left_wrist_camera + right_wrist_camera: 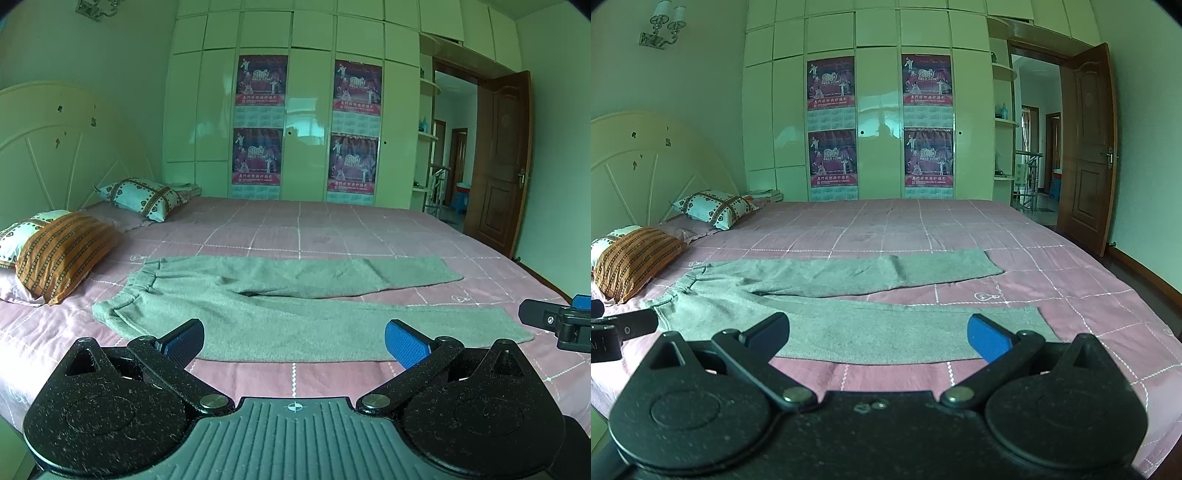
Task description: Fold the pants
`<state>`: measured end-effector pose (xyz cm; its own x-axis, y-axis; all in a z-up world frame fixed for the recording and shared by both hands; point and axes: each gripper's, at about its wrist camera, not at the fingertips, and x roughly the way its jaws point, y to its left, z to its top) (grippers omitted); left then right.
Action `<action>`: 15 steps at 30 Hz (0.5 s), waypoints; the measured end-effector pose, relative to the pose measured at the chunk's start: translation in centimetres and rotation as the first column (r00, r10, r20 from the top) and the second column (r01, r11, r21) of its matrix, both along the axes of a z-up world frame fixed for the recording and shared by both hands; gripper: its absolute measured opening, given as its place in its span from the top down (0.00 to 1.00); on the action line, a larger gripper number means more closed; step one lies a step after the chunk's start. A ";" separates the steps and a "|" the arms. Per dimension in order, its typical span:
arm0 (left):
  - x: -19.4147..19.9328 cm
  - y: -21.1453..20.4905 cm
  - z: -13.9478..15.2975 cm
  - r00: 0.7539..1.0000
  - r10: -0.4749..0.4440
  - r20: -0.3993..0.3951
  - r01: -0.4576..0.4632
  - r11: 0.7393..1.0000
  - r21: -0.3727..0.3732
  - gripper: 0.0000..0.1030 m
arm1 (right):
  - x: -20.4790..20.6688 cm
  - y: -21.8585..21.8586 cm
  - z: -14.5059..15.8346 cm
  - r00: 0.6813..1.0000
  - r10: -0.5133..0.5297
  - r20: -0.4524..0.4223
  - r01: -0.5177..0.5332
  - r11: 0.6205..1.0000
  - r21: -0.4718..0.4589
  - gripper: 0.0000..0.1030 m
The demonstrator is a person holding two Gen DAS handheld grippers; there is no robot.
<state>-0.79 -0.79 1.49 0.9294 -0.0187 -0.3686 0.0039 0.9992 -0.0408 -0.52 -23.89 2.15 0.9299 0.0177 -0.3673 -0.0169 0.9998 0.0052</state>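
Grey pants (pixel 280 306) lie flat on the pink checked bed (pixel 332 229), waistband to the left near the pillows, both legs stretched to the right and spread apart. My left gripper (pixel 293 339) hovers open just in front of the near leg's edge, nothing between its blue pads. In the right wrist view the same pants (pixel 849 295) spread across the bed (pixel 960 221), and my right gripper (pixel 878 334) is open above the near leg's front edge, holding nothing. Part of the right gripper (pixel 557 321) shows at the right edge of the left wrist view, beside the near leg's cuff.
Two pillows (pixel 62 251) (pixel 142 197) lie at the head of the bed by the cream headboard (pixel 55 147). A white wardrobe (pixel 303 110) with posters stands behind the bed. A brown door (pixel 498 166) hangs ajar at the right.
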 end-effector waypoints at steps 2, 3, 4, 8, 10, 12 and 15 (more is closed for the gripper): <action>0.0 -0.1 0.0 1.000 0.000 0.000 0.000 1.000 0.002 0.00 | 0.0 -0.1 0.0 1.000 0.000 -0.001 0.000 1.000 0.002 0.06; 0.0 -0.1 0.0 1.000 -0.001 0.000 0.001 1.000 0.002 0.00 | 0.0 -0.1 0.0 1.000 0.000 -0.001 0.000 1.000 0.002 0.06; 0.0 -0.1 0.0 1.000 -0.004 -0.001 0.004 1.000 0.001 0.00 | 0.0 -0.1 0.0 1.000 0.000 0.000 0.000 1.000 0.001 0.06; 0.1 0.0 0.0 1.000 -0.001 -0.002 0.001 1.000 0.006 0.00 | 0.0 0.1 0.1 1.000 0.001 0.003 -0.001 1.000 -0.001 0.06; 0.0 -0.1 0.0 1.000 0.001 0.000 -0.001 1.000 0.006 0.00 | 0.0 0.2 0.1 1.000 0.001 0.003 -0.001 1.000 -0.003 0.06; 0.0 -0.2 0.1 1.000 0.000 0.001 0.000 1.000 0.005 0.00 | 0.0 0.2 0.1 1.000 0.000 0.004 0.000 1.000 -0.002 0.06; 0.0 -0.2 0.1 1.000 -0.004 0.000 0.004 1.000 0.007 0.00 | -0.2 0.1 0.2 1.000 -0.001 0.006 0.001 1.000 -0.001 0.06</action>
<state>-0.78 -1.00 1.57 0.9293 -0.0200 -0.3687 0.0079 0.9994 -0.0342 -0.70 -23.81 2.33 0.9320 0.0167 -0.3622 -0.0164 0.9999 0.0041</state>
